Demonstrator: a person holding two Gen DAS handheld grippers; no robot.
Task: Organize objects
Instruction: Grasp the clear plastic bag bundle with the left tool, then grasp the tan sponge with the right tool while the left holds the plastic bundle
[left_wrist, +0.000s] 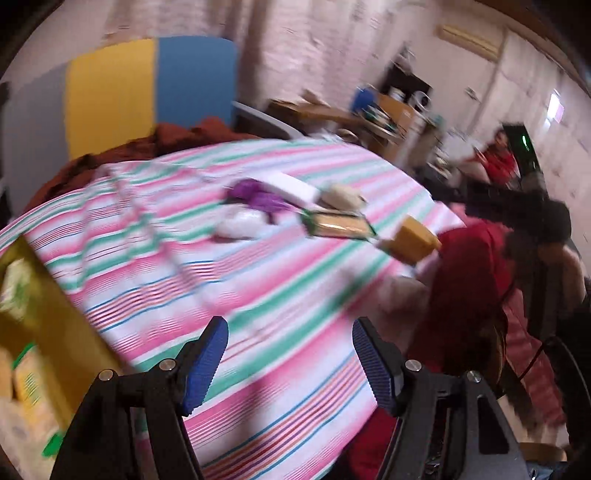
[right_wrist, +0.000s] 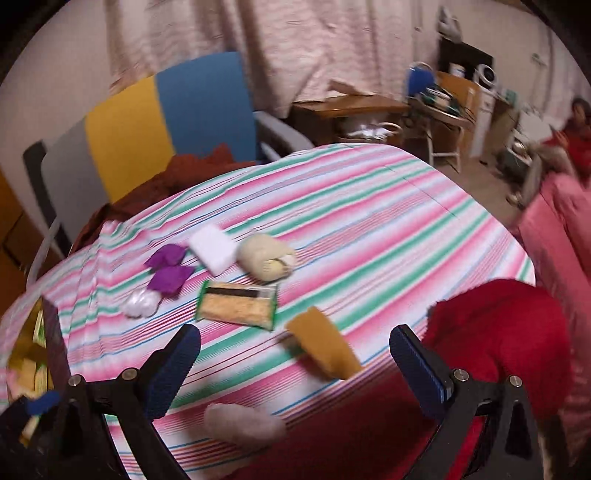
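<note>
Loose objects lie on a striped cloth (right_wrist: 369, 206): a tan sponge (right_wrist: 325, 343), a green-edged cracker pack (right_wrist: 238, 305), a cream pouch (right_wrist: 266, 256), a white block (right_wrist: 212, 248), purple wrappers (right_wrist: 168, 266) and a clear white packet (right_wrist: 140, 302). My right gripper (right_wrist: 295, 347) hovers open just above and in front of the sponge, nothing between its fingers. My left gripper (left_wrist: 290, 334) is open over bare cloth, well short of the sponge (left_wrist: 410, 240) and cracker pack (left_wrist: 338, 225). A yellow box (left_wrist: 44, 317) with packets inside sits at the left.
A red garment (right_wrist: 498, 332) covers the table's near right corner, and a pale furry cuff (right_wrist: 243, 424) lies at the near edge. A yellow and blue chair (right_wrist: 166, 107) stands behind the table. A person in red (right_wrist: 576, 129) sits at the far right, with desks beyond.
</note>
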